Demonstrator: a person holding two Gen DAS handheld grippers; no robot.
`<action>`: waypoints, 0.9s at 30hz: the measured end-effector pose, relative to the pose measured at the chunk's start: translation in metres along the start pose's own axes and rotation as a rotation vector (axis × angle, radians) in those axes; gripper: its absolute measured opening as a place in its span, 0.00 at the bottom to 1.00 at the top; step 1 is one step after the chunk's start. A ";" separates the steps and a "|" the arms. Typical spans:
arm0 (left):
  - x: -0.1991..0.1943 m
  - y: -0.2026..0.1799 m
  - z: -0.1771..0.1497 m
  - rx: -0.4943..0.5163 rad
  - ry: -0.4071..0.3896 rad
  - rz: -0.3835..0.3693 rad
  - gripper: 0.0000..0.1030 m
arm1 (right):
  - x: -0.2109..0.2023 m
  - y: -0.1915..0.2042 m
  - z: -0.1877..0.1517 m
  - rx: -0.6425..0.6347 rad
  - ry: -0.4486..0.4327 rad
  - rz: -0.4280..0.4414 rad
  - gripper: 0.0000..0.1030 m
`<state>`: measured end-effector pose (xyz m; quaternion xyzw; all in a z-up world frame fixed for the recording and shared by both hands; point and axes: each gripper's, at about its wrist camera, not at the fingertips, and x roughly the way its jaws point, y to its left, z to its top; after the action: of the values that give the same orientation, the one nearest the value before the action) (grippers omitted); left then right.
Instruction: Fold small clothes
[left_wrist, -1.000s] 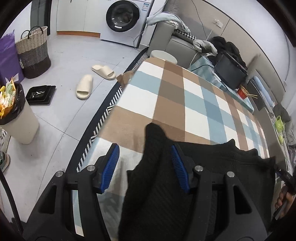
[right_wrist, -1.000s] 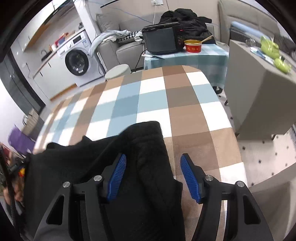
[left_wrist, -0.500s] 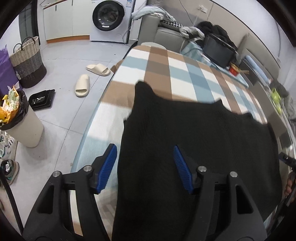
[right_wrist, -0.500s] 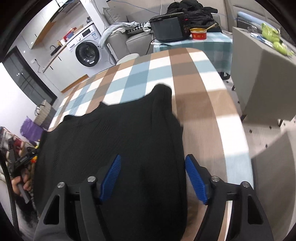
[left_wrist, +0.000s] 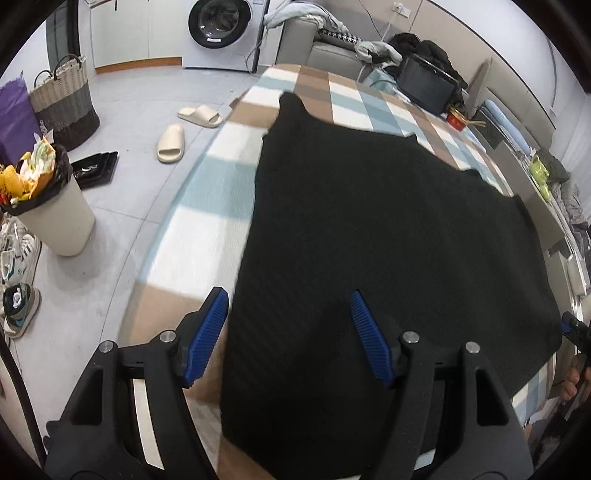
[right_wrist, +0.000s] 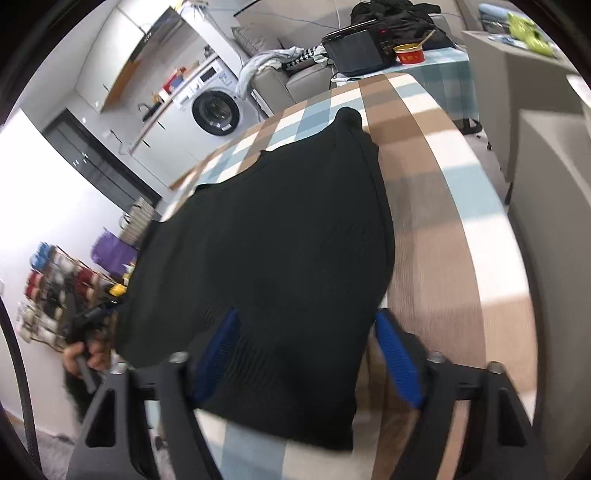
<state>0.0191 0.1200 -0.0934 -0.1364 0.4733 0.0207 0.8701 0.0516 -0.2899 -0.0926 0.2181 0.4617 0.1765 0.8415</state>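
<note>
Hovering, both tools (left_wrist: 290, 332) (right_wrist: 308, 354) angled down over black garment (left_wrist: 388, 229), jaws apart.

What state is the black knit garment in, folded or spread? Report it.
Spread: the black knit garment lies open across the checked tablecloth, only its far corner bunched.

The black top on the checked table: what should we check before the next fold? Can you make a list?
1. Black top spread flat on the checked tablecloth: ok.
2. Left gripper let go: ok, its jaws opened wider and no pad presses the cloth.
3. Right gripper let go: ok; its jaws have been closing, but no pad presses yet.
4. Near edge fully on the table: cannot tell, the grippers hide it.
5. Far corners lying smooth: not ok, one sticks up in a peak.
</note>
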 end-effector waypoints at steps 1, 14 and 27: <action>-0.001 0.000 -0.006 0.000 0.005 0.001 0.65 | -0.002 0.000 -0.006 -0.004 -0.004 0.017 0.62; -0.027 0.000 -0.049 0.013 0.011 -0.001 0.65 | -0.014 0.007 -0.029 -0.115 -0.038 0.049 0.08; -0.048 0.013 -0.069 -0.022 -0.028 -0.060 0.65 | -0.009 0.003 -0.034 -0.102 -0.005 0.035 0.14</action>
<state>-0.0661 0.1190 -0.0920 -0.1599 0.4565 0.0016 0.8752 0.0182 -0.2852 -0.1013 0.1833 0.4461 0.2141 0.8494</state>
